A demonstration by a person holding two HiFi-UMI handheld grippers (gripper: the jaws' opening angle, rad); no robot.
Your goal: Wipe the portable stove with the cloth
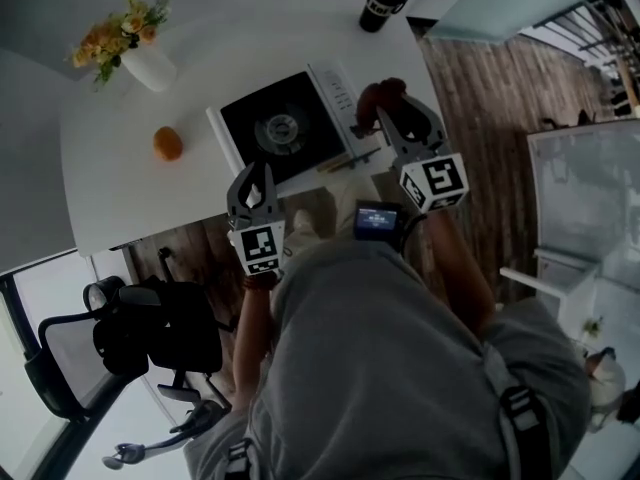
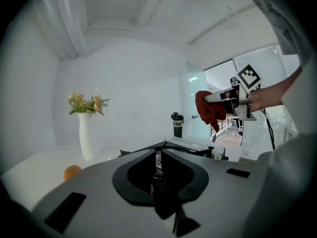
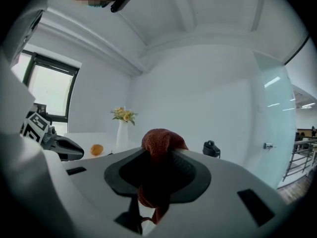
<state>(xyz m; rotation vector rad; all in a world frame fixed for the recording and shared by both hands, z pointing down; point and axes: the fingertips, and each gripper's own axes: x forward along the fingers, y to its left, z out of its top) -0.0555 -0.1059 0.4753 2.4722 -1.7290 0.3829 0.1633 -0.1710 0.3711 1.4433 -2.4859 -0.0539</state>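
on the left, our left gripper (image 1: 252, 176), jaws shut on nothing, hangs off the near edge of the white table (image 1: 120, 198), beside the black-topped, white-cased portable stove (image 1: 283, 128), which lies lengthwise along that edge. further right, our right gripper (image 1: 392, 111) pinches the rust-red terry cloth (image 1: 375, 95) above the stove's right end, not touching it. we judge the cloth must drop and sweep leftward along the stove's length.

White desk (image 1: 120, 203) carrying a portable stove (image 1: 283, 128); orange (image 1: 167, 144) beside the stove, flower vase (image 1: 150, 68) and black mug (image 1: 381, 3) beyond it
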